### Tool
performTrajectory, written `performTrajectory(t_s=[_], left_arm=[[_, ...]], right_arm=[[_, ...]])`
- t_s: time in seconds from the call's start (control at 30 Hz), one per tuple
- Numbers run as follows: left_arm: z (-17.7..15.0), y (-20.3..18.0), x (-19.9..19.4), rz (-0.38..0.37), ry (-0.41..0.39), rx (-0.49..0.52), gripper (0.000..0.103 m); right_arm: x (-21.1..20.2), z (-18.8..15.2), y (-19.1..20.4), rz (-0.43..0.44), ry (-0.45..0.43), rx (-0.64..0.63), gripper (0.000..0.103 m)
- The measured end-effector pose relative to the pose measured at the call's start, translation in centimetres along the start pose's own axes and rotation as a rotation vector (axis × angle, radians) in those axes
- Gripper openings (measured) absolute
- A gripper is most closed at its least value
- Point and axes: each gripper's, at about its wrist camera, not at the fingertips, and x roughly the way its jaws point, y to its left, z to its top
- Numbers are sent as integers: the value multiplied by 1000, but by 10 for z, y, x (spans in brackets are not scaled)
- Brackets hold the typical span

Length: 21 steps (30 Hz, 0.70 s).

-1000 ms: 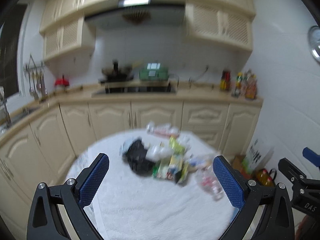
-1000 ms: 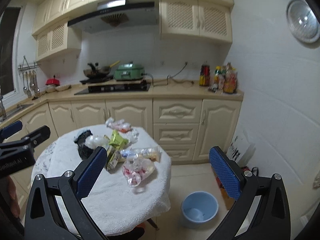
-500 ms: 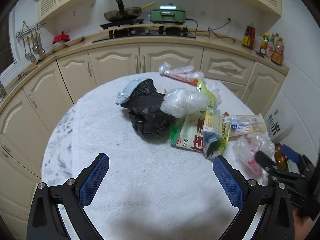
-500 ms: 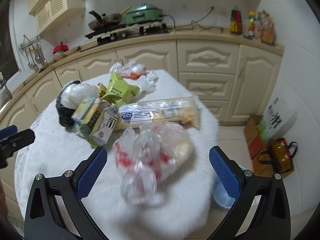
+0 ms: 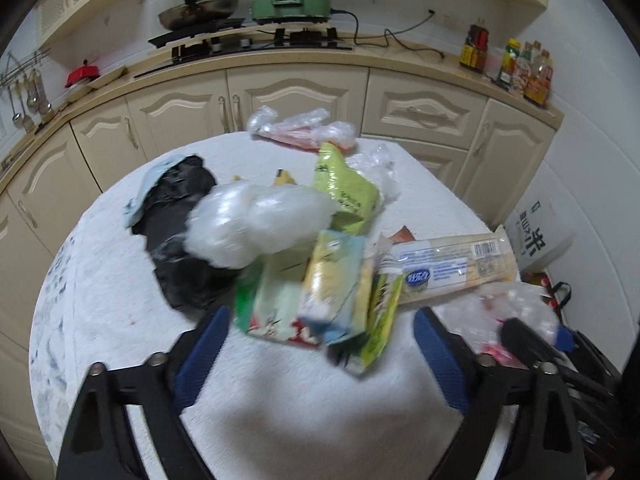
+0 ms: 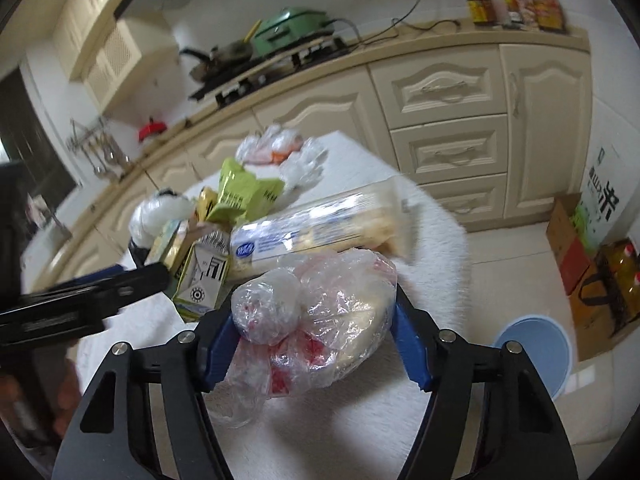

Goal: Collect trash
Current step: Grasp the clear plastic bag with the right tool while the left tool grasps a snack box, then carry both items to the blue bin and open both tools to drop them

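Note:
A pile of trash lies on a round white-clothed table: a black bag, a crumpled clear bag, green packets, cartons and a long noodle packet. My left gripper is open, its blue pads on either side of the cartons at the pile's near edge. My right gripper has its pads against both sides of a clear plastic bag with red print, which also shows in the left wrist view. The noodle packet lies just beyond it.
A light blue bin stands on the floor right of the table. Boxes and bags sit by the wall. Kitchen cabinets with a stove and a wok run behind the table.
Both grippers have dropped from a high view toward the table. The left has closed in on the cartons; the right has come around the clear red-printed bag and narrowed onto it.

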Motion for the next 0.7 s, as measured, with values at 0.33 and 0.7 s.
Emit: performTrajectory(t_s=[0.33,0.7], left_arm=[[3,-17,39,-5,42,25,34],[-20,-25,-20,-57,-104,32,28]], right_arm=[[-10,1,-10,45,-12,30,69],[-33,0,-15,64,-65,31,69]])
